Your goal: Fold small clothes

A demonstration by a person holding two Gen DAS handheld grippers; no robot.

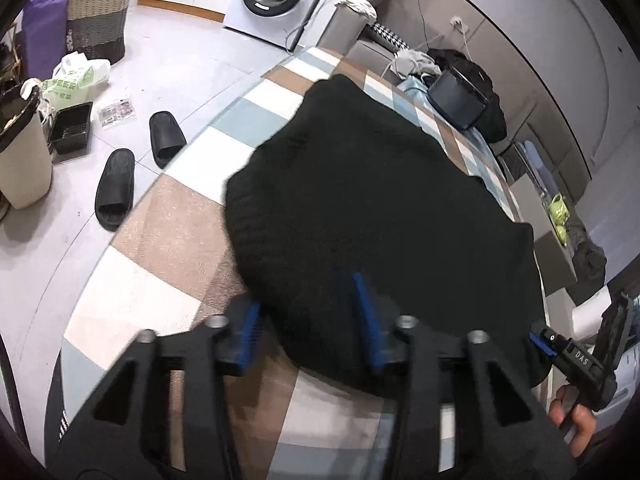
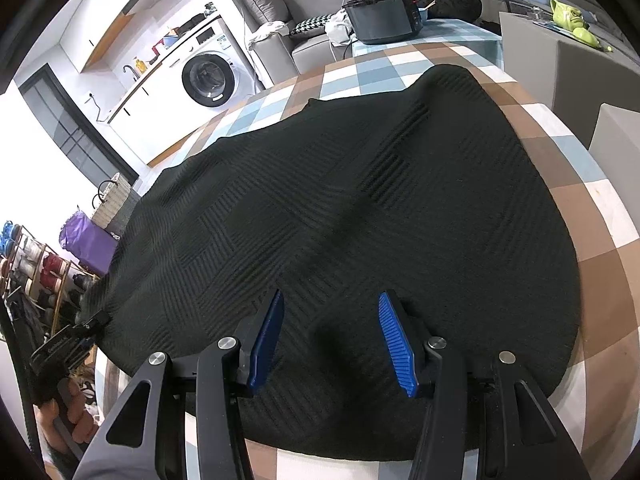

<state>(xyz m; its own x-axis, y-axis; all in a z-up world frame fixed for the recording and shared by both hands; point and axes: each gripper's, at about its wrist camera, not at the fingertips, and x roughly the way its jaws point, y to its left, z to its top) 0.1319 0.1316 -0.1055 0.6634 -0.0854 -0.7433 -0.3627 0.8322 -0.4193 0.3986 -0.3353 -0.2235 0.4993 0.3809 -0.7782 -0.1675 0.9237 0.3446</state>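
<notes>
1. Checked tablecloth [image 2: 592, 216]: brown, white and pale blue squares covering the work surface. It serves as the landmark for every place below.
2. Black knit garment [image 2: 340, 220]: lies spread flat on the middle of the tablecloth, with a ribbed block pattern. Its near hem faces both tools. No fold shows yet, so the first fold appears to be in hand.
3. Washing machine [image 2: 210, 80]: on the floor beyond the tablecloth's far left corner.
4. Woven basket [image 1: 100, 20]: on the floor left of the tablecloth, beside a purple bag.
5. Dark appliance [image 2: 382, 20]: at the tablecloth's far edge.
6. Black slippers [image 1: 116, 188]: a pair on the floor just off the tablecloth's left edge.
7. Right gripper [image 2: 332, 340]: over the garment's near hem, jaws about half apart, blue pads clear of the cloth, holding nothing.
8. Left gripper [image 1: 312, 320]: at the garment's near left corner, jaws partly apart. The picture is blurred, so I cannot tell whether cloth is pinched.
9. Next move, by judgement: both tools close on the near hem, then carry it toward the tablecloth's far edge.
</notes>
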